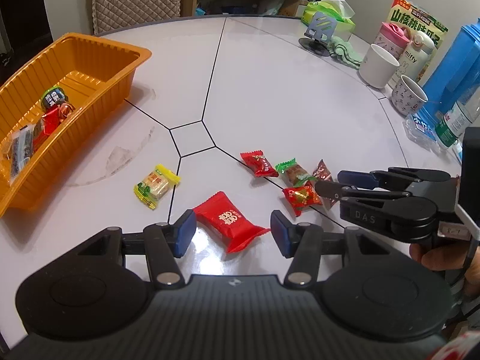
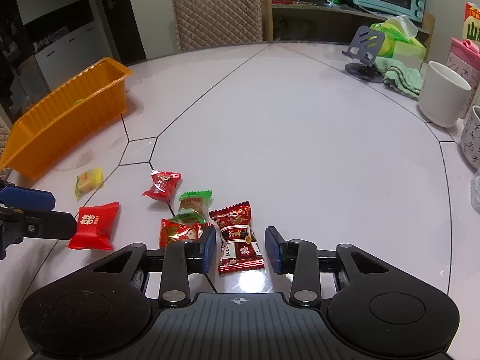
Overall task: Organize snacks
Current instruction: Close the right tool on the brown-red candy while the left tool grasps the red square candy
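The left tongs [image 1: 233, 234] are held apart around a red snack packet [image 1: 229, 220] lying on the counter [image 1: 285, 105]; the pads are not touching it. The right tongs [image 2: 240, 249] are set narrowly astride a dark red packet [image 2: 237, 237], gaps visible on both sides. Several snacks are contained in the orange tray [image 1: 99, 45].

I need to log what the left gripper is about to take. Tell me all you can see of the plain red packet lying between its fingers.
The red packet is a pillow-shaped pouch of shiny film, puffed in the middle, with crimped ends and a pale printed mark on its face. It looks sealed and undamaged. It lies flat on the white table, turned at an angle, apart from the other snacks. The left gripper straddles it with jaws open, its pads not pressing it.
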Demonstrator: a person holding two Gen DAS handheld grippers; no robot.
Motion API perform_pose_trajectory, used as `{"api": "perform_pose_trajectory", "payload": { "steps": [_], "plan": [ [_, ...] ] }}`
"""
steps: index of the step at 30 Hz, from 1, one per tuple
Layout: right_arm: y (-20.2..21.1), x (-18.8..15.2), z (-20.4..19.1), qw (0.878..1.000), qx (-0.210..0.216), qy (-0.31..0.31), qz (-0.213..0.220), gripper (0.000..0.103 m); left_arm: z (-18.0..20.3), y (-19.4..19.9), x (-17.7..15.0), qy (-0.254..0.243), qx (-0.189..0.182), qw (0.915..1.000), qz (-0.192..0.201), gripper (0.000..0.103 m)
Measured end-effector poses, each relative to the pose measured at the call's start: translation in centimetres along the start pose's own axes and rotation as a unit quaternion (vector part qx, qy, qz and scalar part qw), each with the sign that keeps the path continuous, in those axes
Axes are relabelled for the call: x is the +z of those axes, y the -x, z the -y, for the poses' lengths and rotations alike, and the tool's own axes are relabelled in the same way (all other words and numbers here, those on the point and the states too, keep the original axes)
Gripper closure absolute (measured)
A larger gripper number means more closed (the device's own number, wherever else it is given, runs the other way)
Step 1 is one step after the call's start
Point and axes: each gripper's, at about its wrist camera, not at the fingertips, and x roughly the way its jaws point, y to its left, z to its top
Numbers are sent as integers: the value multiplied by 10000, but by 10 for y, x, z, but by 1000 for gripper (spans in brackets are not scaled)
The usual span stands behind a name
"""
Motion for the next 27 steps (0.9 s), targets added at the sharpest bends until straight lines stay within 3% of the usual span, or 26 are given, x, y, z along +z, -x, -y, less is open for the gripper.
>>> {"api": "perform_pose_trajectory", "payload": {
  "steps": [8, 22, 26, 27],
  "plan": [
    [0, -3, -4, 9997, -173, 162, 18, 78, 0, -9, -1, 80, -43, 9999, -70, 52],
    [18, -5, 15, 9983, -324, -482, 67, 78, 4, -38, 8, 124, 147, 9997, -163, 52],
    [22, -6, 17, 9977, -321, -594, 83, 78, 2, -41, 5, -23, 149, 9997, -208, 56],
    [23, -7, 17, 9976, -312, -609, 79, 78, 1, -42, 3, -81, 165, 9996, -231, 62]
  ]
}}
